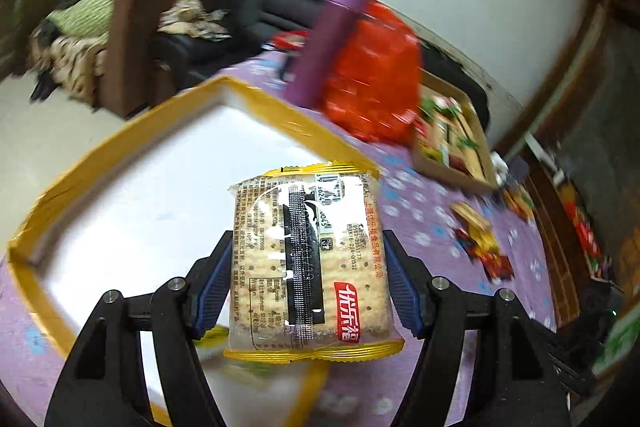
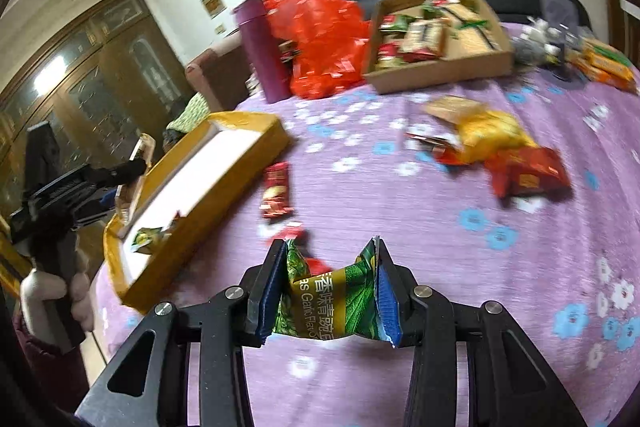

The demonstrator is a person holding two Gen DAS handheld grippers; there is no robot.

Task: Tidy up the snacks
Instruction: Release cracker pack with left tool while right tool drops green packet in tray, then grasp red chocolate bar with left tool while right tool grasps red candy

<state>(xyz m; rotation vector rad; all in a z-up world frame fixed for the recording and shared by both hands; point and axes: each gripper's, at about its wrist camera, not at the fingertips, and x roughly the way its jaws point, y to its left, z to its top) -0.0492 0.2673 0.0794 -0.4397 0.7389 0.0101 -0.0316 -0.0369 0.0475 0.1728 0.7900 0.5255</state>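
My left gripper (image 1: pixel 308 255) is shut on a clear cracker packet (image 1: pixel 308 259) with yellow ends and holds it above the white floor of a yellow box (image 1: pixel 256 99). In the right wrist view the left gripper (image 2: pixel 132 167) hangs over that yellow box (image 2: pixel 240 163), which holds a green snack packet (image 2: pixel 148 239). My right gripper (image 2: pixel 332 267) is shut on a green garlic pea packet (image 2: pixel 336 303) above the purple tablecloth, right of the yellow box.
A red snack packet (image 2: pixel 276 191) lies beside the yellow box. Yellow and red packets (image 2: pixel 512 155) lie at mid-right. A cardboard box (image 2: pixel 440 67) with several snacks, a red bag (image 2: pixel 320 39) and a purple flask (image 2: pixel 264 55) stand at the back.
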